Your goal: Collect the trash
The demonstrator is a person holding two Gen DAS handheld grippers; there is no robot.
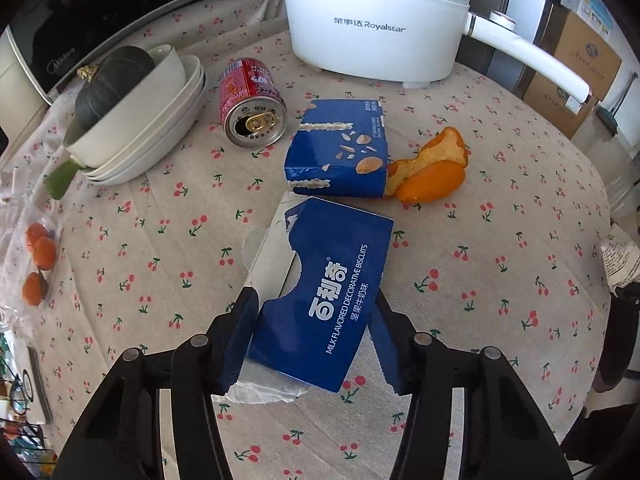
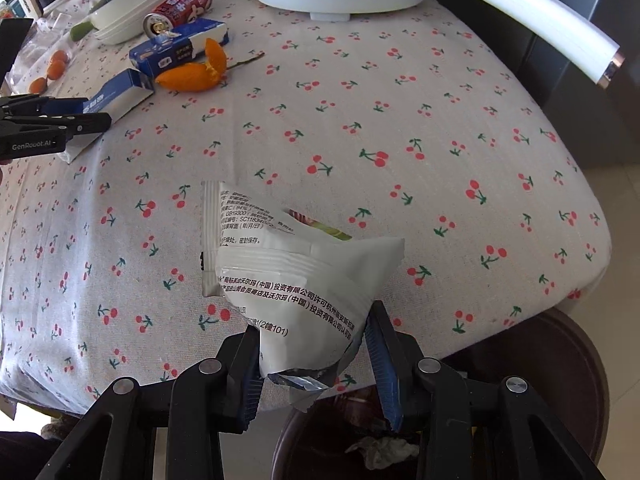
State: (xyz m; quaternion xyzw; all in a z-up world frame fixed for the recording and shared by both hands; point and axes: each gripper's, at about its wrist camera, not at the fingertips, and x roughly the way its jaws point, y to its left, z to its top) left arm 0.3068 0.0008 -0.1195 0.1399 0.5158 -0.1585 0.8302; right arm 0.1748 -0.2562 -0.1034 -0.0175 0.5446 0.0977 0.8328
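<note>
On the cherry-print tablecloth (image 1: 500, 240), a torn blue biscuit box (image 1: 332, 300) was straddled by the left gripper (image 1: 316, 336), whose jaws were half closed around the box's two long sides; whether the pads were already pressed on the card could not be told from the wrist view. The right gripper (image 2: 316, 360) was pinched on a crumpled white snack wrapper (image 2: 296, 280), which was held above the table's edge, with what looked like a dark round bin (image 2: 460, 420) below it. For the step in hand, it was judged that the box should be squeezed only until the card was firmly caught, since an opened, empty carton would probably buckle, and that it should be lifted straight up so the loose torn flap was not dragged across the cloth. A second torn blue box (image 1: 340, 152) was seen farther on, touching a piece of orange peel (image 1: 432, 168), with a red drink can (image 1: 252, 104) lying on its side beside them; these were judged still to be collected. A stack of pale bowls (image 1: 152, 128) holding a dark green squash (image 1: 112, 84), a white electric pot (image 1: 380, 20) with a long handle, and small oranges (image 1: 38, 264) in a clear bag were set around the table. Cardboard cartons (image 1: 576, 72) were visible beyond the table, and a pale tiled floor was seen in the right wrist view.
</note>
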